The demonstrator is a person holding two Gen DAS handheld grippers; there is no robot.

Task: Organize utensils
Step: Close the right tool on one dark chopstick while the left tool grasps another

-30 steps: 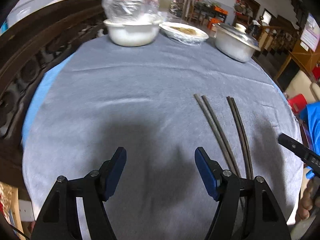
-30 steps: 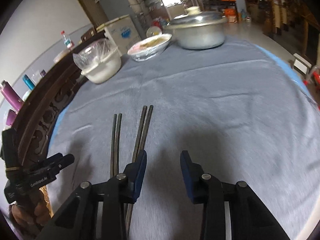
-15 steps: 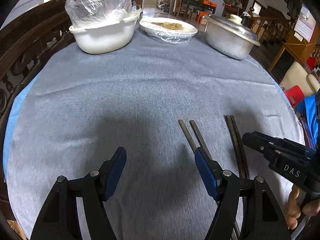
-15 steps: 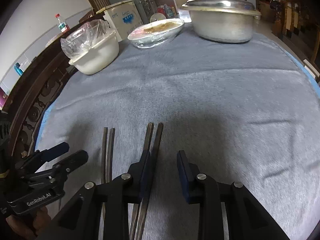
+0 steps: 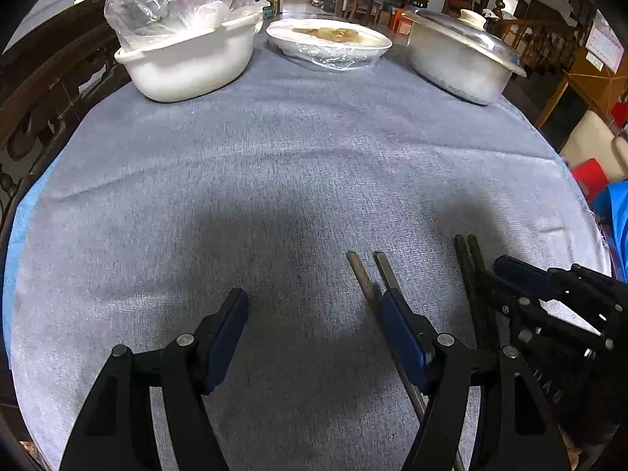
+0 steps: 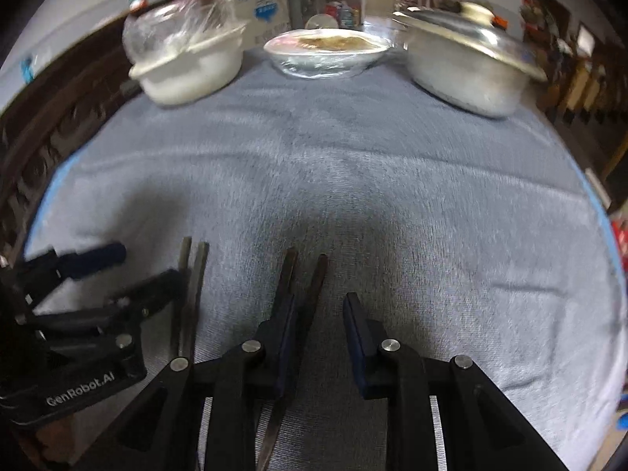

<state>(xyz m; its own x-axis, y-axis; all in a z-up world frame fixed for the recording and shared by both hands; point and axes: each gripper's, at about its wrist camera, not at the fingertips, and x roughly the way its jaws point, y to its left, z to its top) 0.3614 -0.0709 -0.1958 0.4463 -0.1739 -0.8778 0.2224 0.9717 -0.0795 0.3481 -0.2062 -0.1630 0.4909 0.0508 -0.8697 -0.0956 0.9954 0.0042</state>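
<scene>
Bench point(image 5: 274, 149): carrying a grey cloth, dishes sitting toward 12 o'clock.
Metal pot point(image 5: 459, 59): lidded, sitting at 1 o'clock.
White bowl point(image 5: 188, 62): bagged, sitting at 11 o'clock.
Plate point(image 5: 329, 41): wrapped, sitting between them.
Left tongs point(image 5: 314, 325): standing wide, gripping nothing; lighter chopsticks point(image 5: 382, 269) lying under the right finger.
Right tongs point(image 6: 320, 324): closing, pads not yet pressing; one stick of the dark chopsticks point(image 6: 320, 274) lying between them.

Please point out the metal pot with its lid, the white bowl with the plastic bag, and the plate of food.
Metal pot point(image 5: 459, 61): left wrist view, side wall.
White bowl point(image 5: 188, 68): left wrist view, outer wall.
Plate point(image 5: 333, 53): left wrist view, wrapped front rim.
</scene>
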